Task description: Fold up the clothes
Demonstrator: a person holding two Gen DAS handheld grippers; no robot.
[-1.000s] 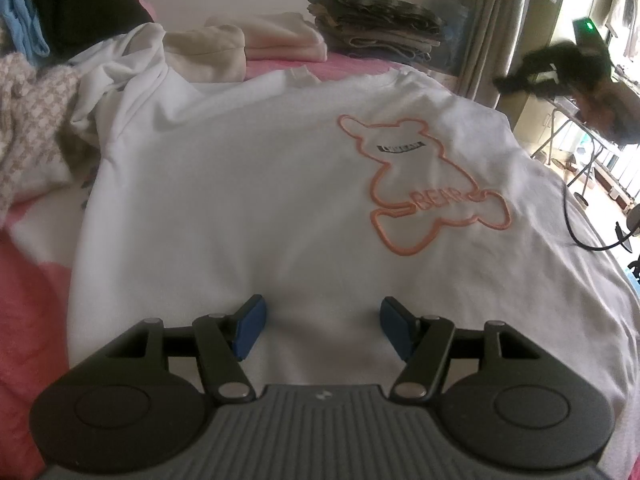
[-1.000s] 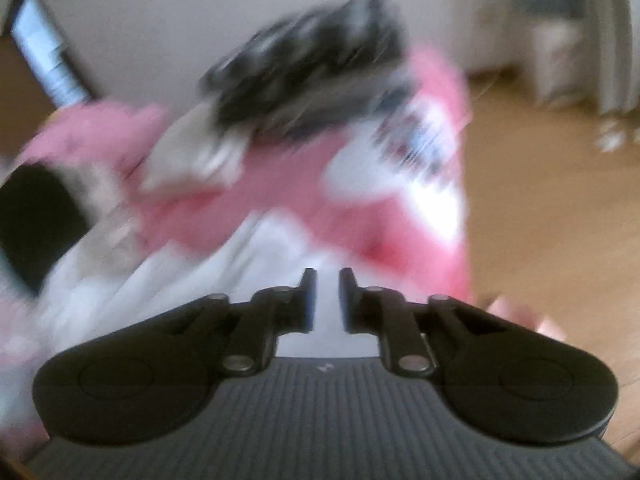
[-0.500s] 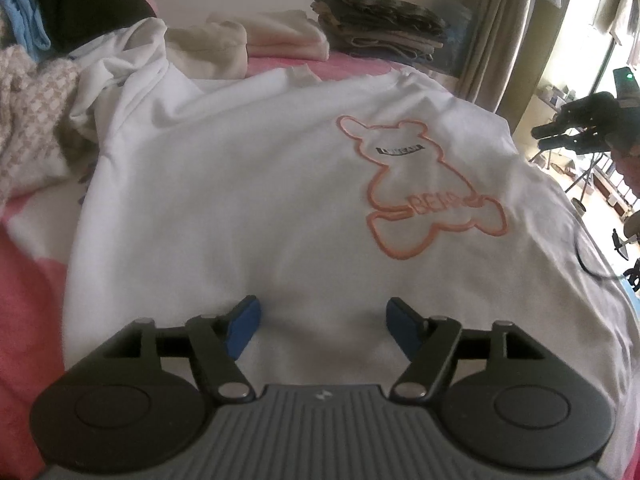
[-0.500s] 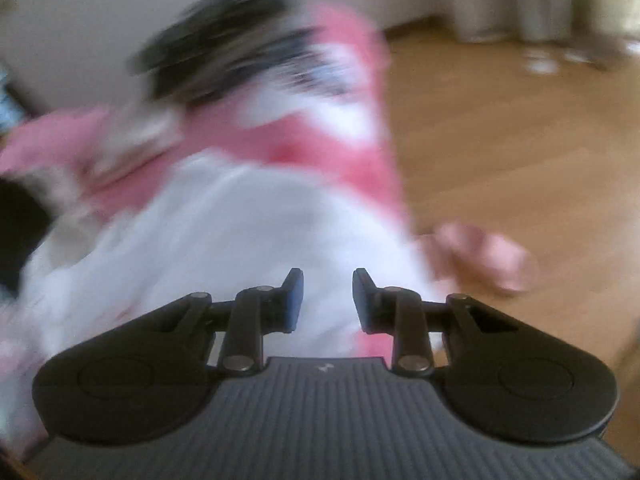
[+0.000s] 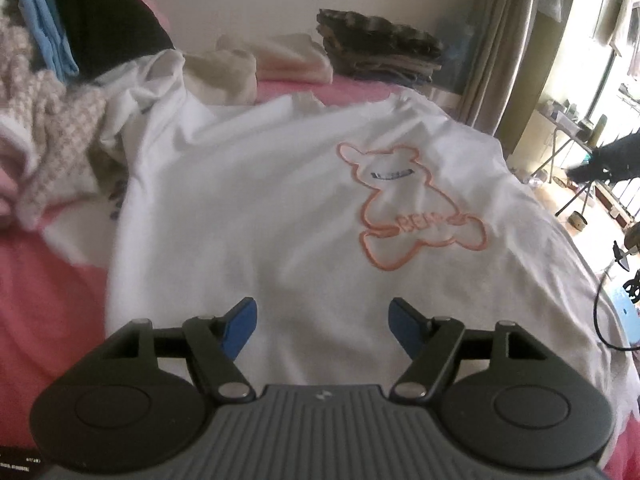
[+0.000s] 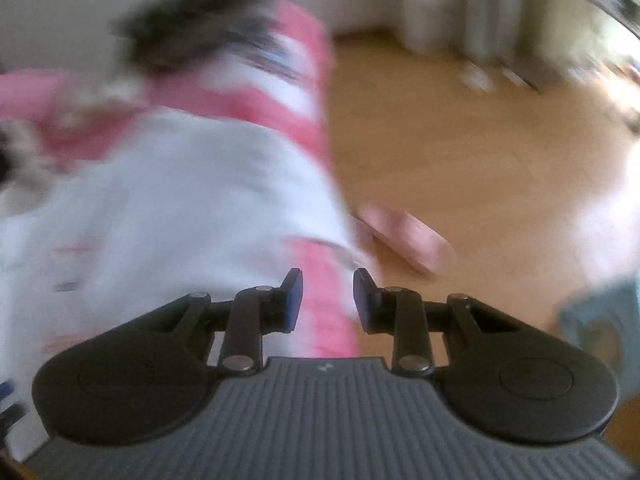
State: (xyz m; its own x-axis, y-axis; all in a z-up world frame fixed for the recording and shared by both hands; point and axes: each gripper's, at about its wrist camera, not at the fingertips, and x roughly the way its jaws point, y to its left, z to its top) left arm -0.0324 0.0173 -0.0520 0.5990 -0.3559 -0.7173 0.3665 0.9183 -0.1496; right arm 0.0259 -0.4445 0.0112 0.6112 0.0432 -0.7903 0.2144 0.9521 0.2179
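Observation:
A white T-shirt (image 5: 260,200) with an orange bear outline (image 5: 404,208) lies spread flat, front up, on the pink bed cover (image 5: 48,280). My left gripper (image 5: 322,308) hovers over the shirt's near hem, open wide, with nothing between its blue pads. The right wrist view is blurred by motion. In it my right gripper (image 6: 328,280) is open by a narrow gap and holds nothing. It hangs over the bed's edge, where the white T-shirt (image 6: 180,208) meets a strip of pink bed cover (image 6: 320,304).
Unfolded clothes (image 5: 44,128) are heaped at the left of the bed. Folded stacks (image 5: 380,44) and cream garments (image 5: 280,60) sit at the back by a curtain (image 5: 500,40). A pink slipper (image 6: 404,236) lies on the wooden floor (image 6: 440,140) beside the bed.
My left jaws have spread a little wider and the gripper has lifted slightly. My right gripper has swung right to the bed's edge, with its jaws a bit further apart; floor and slipper came into view.

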